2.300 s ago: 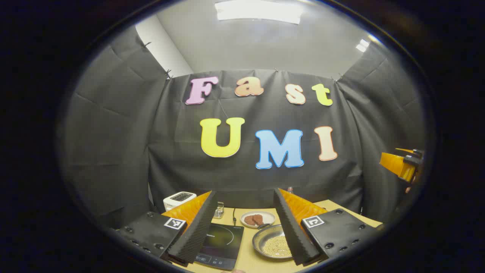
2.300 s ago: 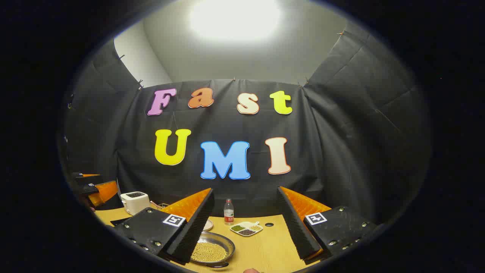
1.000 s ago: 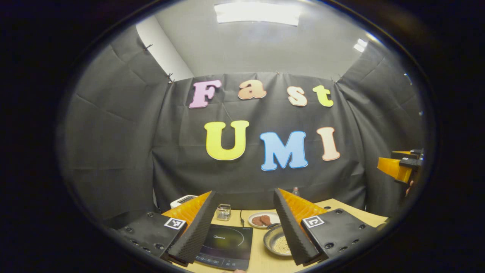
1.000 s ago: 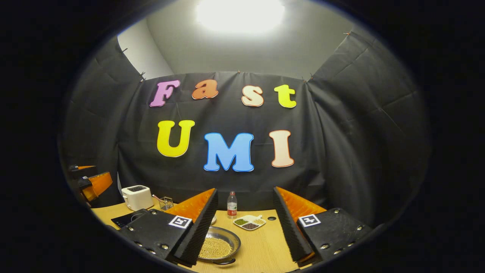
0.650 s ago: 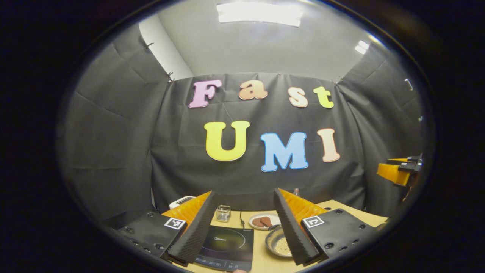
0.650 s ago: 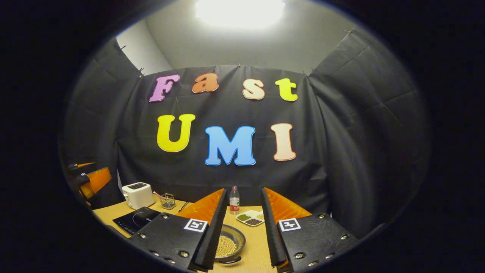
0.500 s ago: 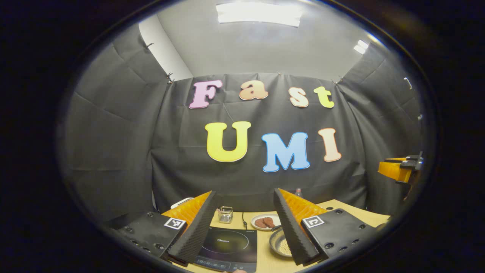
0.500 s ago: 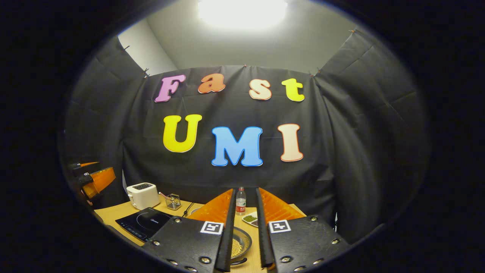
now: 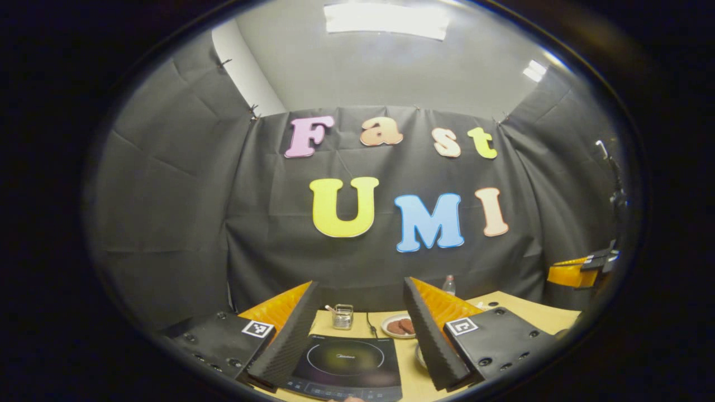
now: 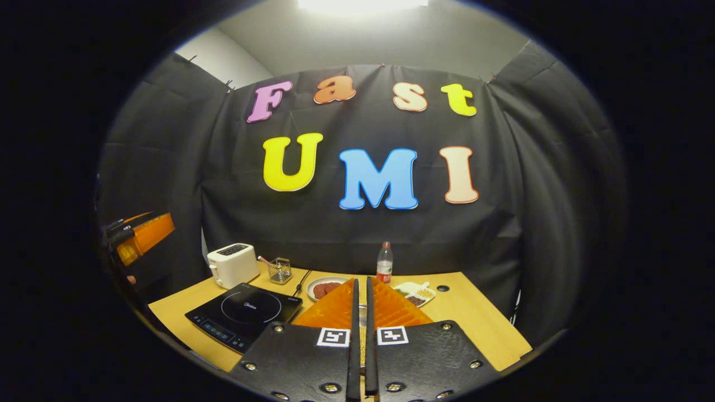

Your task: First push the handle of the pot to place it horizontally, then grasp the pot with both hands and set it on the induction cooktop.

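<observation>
The black induction cooktop [image 9: 346, 363] lies on the wooden table between the spread fingers of my open left gripper [image 9: 361, 283]. Just right of it, the metal pot [image 9: 419, 355] shows as a thin edge; the rest is behind the left gripper's right finger. In the right gripper view my right gripper [image 10: 360, 280] is shut with nothing in it. A sliver of the pot [image 10: 361, 340] with its small yellow beans shows through the narrow slit between the fingers. The pot's handle is hidden. The cooktop [image 10: 243, 315] sits to the left.
Along the back stand a white toaster [image 10: 233, 265], a wire basket [image 10: 277, 269], a plate of brown pieces [image 10: 324, 288], a bottle [image 10: 384, 262] and a divided dish [image 10: 416, 292]. The left gripper [image 10: 142, 234] hangs at the far left, the right gripper [image 9: 575, 273] at the far right.
The right gripper's fingers closed from wide open to shut, and its view tipped down over the table. The left gripper's view swung so the cooktop sits between its fingers and the pot slid behind one.
</observation>
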Demonstrator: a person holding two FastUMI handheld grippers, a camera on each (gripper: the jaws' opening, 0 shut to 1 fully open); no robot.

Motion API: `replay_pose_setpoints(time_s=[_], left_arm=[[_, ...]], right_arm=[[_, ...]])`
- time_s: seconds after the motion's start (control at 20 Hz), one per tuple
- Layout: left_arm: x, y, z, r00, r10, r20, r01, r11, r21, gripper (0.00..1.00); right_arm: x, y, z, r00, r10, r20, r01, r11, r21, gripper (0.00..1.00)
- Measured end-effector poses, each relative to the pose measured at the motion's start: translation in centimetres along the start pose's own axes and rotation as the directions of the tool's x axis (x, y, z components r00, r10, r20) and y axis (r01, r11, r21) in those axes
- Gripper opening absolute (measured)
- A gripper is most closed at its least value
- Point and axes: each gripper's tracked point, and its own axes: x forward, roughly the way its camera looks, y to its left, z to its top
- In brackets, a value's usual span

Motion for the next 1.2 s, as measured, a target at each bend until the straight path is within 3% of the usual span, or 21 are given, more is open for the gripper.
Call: replay_pose_setpoints(time_s=[0.1, 0.25, 0.4, 0.45, 0.6, 0.9, 1.2], left_arm=[[-0.2, 0.9, -0.4, 1.0, 0.018, -0.007, -0.018, 1.0, 0.005, 0.99], [-0.1, 1.5, -1.6, 0.999, 0.041, -0.029, -0.041, 0.999, -0.003, 0.94], [0.2, 1.6, -1.9, 0.997, 0.067, -0.037, -0.067, 0.998, -0.005, 0.94], [0.5, 1.5, -2.0, 0.997, 0.073, -0.039, -0.073, 0.997, -0.002, 0.99], [1.2, 0.7, -2.2, 0.996, 0.078, -0.041, -0.079, 0.997, -0.001, 0.96], [2.4, -0.5, -3.1, 0.992, 0.112, -0.062, -0.111, 0.994, 0.01, 0.96], [3.2, -1.4, -3.6, 0.987, 0.141, -0.078, -0.14, 0.99, 0.023, 0.99]], right_arm=[[0.3, 0.6, -2.3, 0.998, 0.027, -0.061, -0.028, 0.999, -0.027, 0.04], [0.7, 1.7, -5.6, 0.984, 0.089, -0.155, -0.1, 0.993, -0.065, 0.04], [1.0, 2.2, -8.7, 0.958, 0.147, -0.248, -0.175, 0.98, -0.095, 0.02], [1.0, 2.3, -9.8, 0.947, 0.164, -0.275, -0.198, 0.975, -0.1, 0.02], [1.2, 3.0, -12.5, 0.905, 0.226, -0.359, -0.272, 0.959, -0.083, 0.02], [1.4, 3.2, -17.4, 0.798, 0.307, -0.519, -0.385, 0.922, -0.048, 0.02], [0.6, 3.8, -22.2, 0.626, 0.402, -0.668, -0.457, 0.883, 0.103, 0.01]])
